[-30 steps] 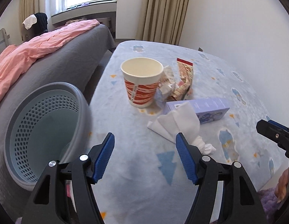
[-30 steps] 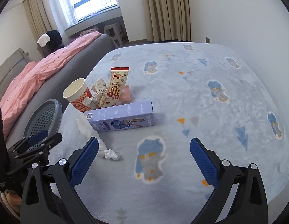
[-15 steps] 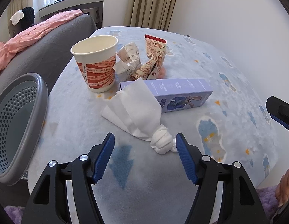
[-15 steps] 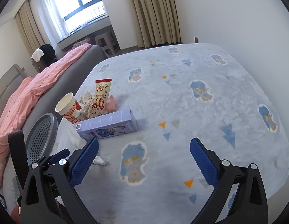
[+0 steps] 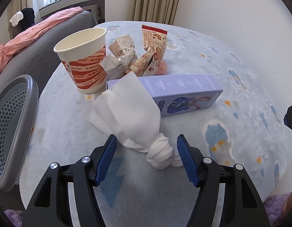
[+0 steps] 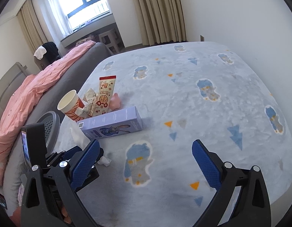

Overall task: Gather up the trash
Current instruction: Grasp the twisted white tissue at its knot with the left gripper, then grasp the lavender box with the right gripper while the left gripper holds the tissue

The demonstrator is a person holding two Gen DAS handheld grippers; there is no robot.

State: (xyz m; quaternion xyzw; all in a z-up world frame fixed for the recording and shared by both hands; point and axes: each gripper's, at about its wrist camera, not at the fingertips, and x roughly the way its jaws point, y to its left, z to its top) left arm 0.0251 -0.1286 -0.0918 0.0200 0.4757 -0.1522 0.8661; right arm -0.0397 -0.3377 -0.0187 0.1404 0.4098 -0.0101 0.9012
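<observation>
here we see the left gripper lowered over a pale blue blanket printed with cartoon figures and triangles. its jaws are closing, and the knotted end of a white tissue lies between the blue pads; we cannot see either pad pressing on it, though the right pad stands just beside the knot. the tissue fans out from the knot toward a lilac carton and overlaps the carton's near left corner.

behind the carton we find the remaining trash in a tight cluster: an upright paper cup with red print, crumpled paper touching it, and a snack wrapper leaning up at a tilt. a small pink object sits behind the wrapper, largely hidden in the left view. nothing lies between the pads and the tissue, but the carton bounds it closely on the far side.

at the left edge of the blanket we see a perforated grey-rimmed basket, and beyond it a grey bed with a pink quilt.

the right gripper hangs over bare blanket, its jaws spread wide with nothing between them. curtains hang against the far wall.
</observation>
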